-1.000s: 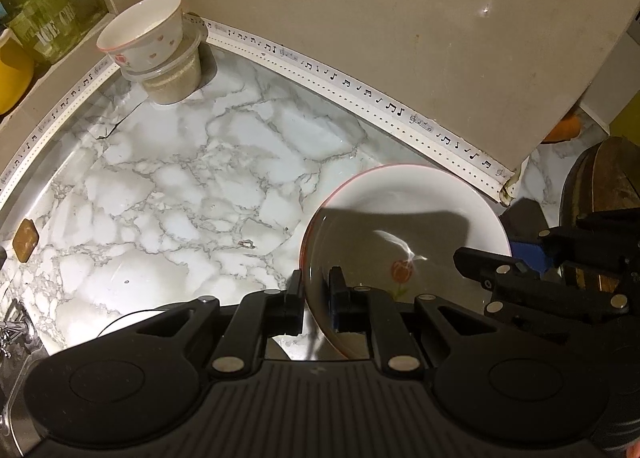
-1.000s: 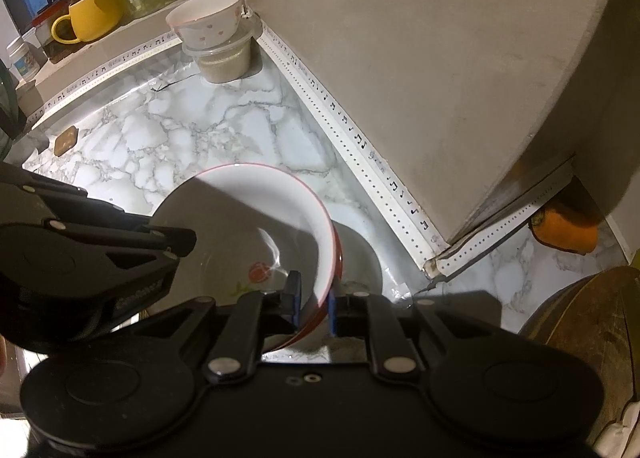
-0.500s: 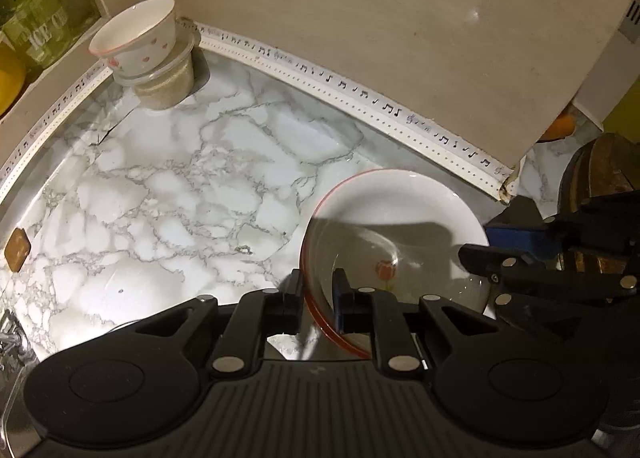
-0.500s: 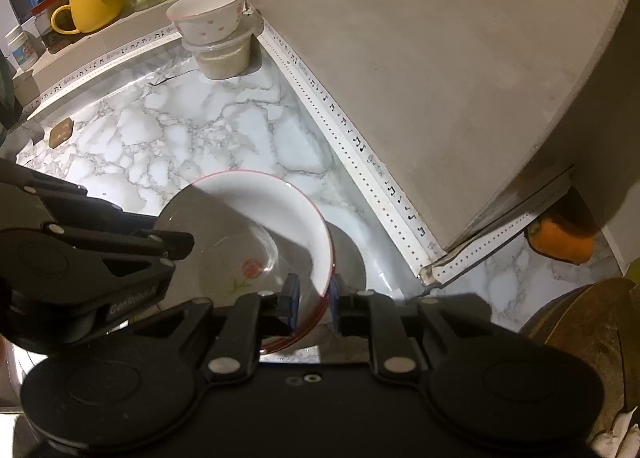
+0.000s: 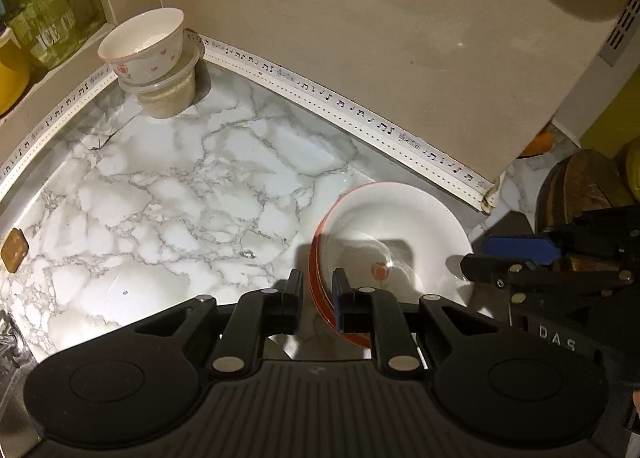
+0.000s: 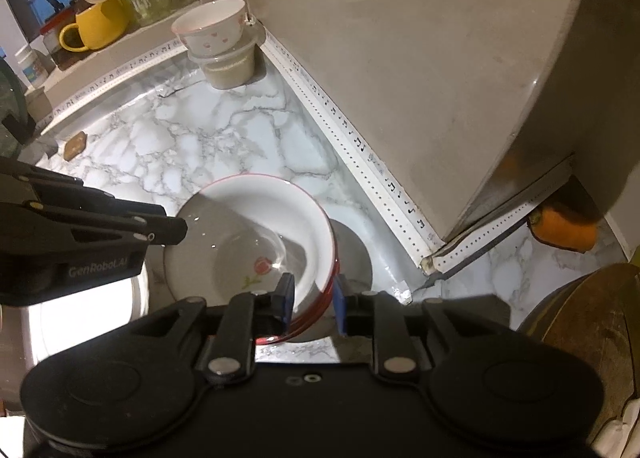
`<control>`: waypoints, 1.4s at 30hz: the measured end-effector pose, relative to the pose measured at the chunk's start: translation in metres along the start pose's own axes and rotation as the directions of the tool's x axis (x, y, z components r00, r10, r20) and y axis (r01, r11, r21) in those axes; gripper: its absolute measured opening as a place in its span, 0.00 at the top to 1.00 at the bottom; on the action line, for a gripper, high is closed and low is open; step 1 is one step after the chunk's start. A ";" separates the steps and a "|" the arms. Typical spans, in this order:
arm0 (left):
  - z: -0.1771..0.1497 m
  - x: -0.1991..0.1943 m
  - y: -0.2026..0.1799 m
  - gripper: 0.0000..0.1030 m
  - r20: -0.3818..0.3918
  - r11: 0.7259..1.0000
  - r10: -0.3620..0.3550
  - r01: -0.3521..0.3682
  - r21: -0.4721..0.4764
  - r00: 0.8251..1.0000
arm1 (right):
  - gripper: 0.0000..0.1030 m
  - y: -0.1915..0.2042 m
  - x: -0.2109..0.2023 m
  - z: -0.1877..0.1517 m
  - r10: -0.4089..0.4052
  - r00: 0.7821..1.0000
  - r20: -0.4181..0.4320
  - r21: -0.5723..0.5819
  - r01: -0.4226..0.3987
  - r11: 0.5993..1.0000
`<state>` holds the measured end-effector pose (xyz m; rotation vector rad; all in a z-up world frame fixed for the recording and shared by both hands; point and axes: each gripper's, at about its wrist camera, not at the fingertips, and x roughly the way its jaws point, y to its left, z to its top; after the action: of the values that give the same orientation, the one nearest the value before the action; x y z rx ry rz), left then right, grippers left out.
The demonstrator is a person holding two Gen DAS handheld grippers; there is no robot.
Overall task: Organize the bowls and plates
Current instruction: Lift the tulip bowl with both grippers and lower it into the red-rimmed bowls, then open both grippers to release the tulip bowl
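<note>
A large white bowl with a red rim and a rose print rests low on the marble counter. It also shows in the right wrist view. My left gripper straddles its left rim with the jaws slightly apart. My right gripper straddles its right rim, jaws also slightly apart. A small white bowl with red hearts sits on a plastic tub in the back corner.
A beige wall panel edged with music-note trim runs behind the bowl. A yellow mug and jars stand on the ledge. A wooden board and an orange object lie to the right.
Both grippers lowered the large bowl onto the counter and their jaws have loosened from its rim. The bowl now looks level.
</note>
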<state>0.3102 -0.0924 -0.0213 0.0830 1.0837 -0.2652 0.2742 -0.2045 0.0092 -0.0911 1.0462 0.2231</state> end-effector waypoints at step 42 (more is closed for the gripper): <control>-0.025 -0.034 0.002 0.27 0.186 0.999 -0.051 0.049 0.018 0.981 | 0.09 -0.009 -0.050 -0.027 0.049 0.983 0.176 0.035 -0.056 0.998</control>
<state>0.2742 -0.0800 -0.0033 0.0420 0.8986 -0.3192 0.2292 -0.2255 0.0382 -0.0077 0.8777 0.2534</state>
